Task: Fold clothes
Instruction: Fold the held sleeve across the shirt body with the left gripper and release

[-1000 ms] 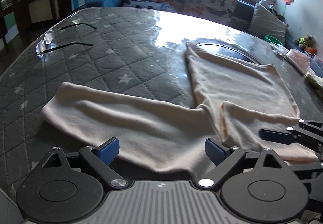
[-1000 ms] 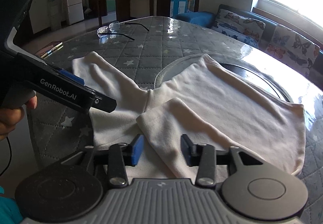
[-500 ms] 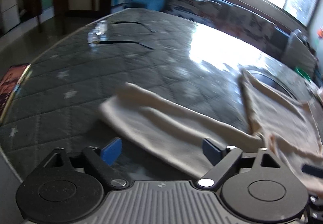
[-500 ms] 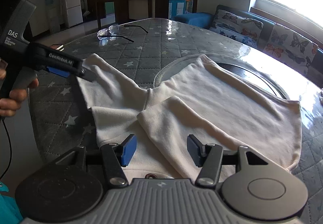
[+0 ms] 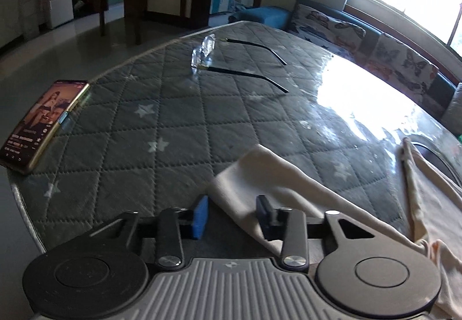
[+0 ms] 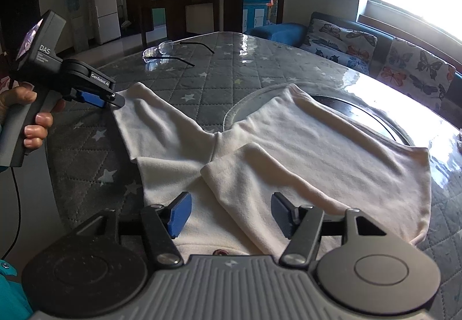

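A cream-white garment [image 6: 303, 146] lies spread on a table [image 6: 219, 74] covered with a grey quilted cloth patterned with pale stars. In the right wrist view it fills the middle of the frame: the body reaches toward the right edge, one sleeve [image 6: 150, 120] stretches to the left, and the other sleeve [image 6: 260, 175] is folded in across the lower centre.

At the bottom of that view the right hand-held gripper [image 6: 229, 214] hovers over the garment's near edge, its blue-padded fingers wide apart and gripping nothing. At the left of the same view a person's hand [image 6: 31, 117] holds the left hand-held gripper [image 6: 111, 99], whose tip sits at the end of the outstretched sleeve.

In the left wrist view the left hand-held gripper [image 5: 232, 216] appears at the bottom centre, its fingers partly drawn in on either side of the sleeve's [image 5: 260, 175] end, with gaps showing between pads and fabric, so it is not clamped.

A pair of clear glasses [image 5: 219, 57] lies on the table in the upper centre of that view, well apart from the garment. A phone [image 5: 40, 123] with a lit screen rests at the table's left edge.
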### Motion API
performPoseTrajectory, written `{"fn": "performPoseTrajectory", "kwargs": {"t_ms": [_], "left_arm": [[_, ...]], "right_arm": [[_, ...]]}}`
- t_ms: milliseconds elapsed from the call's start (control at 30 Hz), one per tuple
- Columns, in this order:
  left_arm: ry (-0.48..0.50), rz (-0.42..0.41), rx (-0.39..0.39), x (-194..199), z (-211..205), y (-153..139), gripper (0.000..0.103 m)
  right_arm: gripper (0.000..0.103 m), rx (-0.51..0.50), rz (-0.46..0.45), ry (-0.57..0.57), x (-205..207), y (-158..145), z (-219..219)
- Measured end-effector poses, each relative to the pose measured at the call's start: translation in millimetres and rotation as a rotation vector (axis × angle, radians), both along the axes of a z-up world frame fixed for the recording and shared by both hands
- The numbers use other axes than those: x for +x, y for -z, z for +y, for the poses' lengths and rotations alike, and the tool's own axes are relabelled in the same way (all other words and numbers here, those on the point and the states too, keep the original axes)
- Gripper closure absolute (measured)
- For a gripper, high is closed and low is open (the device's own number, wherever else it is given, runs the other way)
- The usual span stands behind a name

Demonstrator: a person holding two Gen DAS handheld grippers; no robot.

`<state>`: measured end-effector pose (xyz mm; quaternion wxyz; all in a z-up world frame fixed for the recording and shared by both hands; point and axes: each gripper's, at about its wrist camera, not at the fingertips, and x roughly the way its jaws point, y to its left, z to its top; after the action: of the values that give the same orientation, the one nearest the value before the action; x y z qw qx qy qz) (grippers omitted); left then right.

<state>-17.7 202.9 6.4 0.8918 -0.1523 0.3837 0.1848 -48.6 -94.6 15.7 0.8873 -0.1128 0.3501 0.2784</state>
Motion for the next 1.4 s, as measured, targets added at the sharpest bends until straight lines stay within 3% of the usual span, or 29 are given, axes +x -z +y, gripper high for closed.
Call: {"fn": "performPoseTrajectory", "kwargs": {"t_ms": [133,400,633,900,1200,1400], "left_arm": [[-0.01,-0.019,0.001,1,2,1,0.091],[0.063,-0.147,-0.051,-3,-3,-19,0.097],[0.225,-0.253,-0.144,-12,-32,-48,0.097],[0.457,-0.307,-0.238,-15,-96,-75,0.097],[0.708,-0.245,-0.295,-15,-171,-62,0.097],[0.819,-0.151,-0.253,-20,-208,-33,0.094]], "right_arm": [[0.041,0.004,-0.003,0.006,-1,0,-2],[0.041,0.014,-0.011,0.031,-6,-3,-11],[0.04,0.036,-0.03,0.067,-7,-10,-25],[0.041,0.089,-0.036,0.138,-10,-20,-54],[0.047,0.146,-0.024,0.237,-11,-28,-92],[0.052,0.19,0.017,0.279,-5,-27,-107]]}}
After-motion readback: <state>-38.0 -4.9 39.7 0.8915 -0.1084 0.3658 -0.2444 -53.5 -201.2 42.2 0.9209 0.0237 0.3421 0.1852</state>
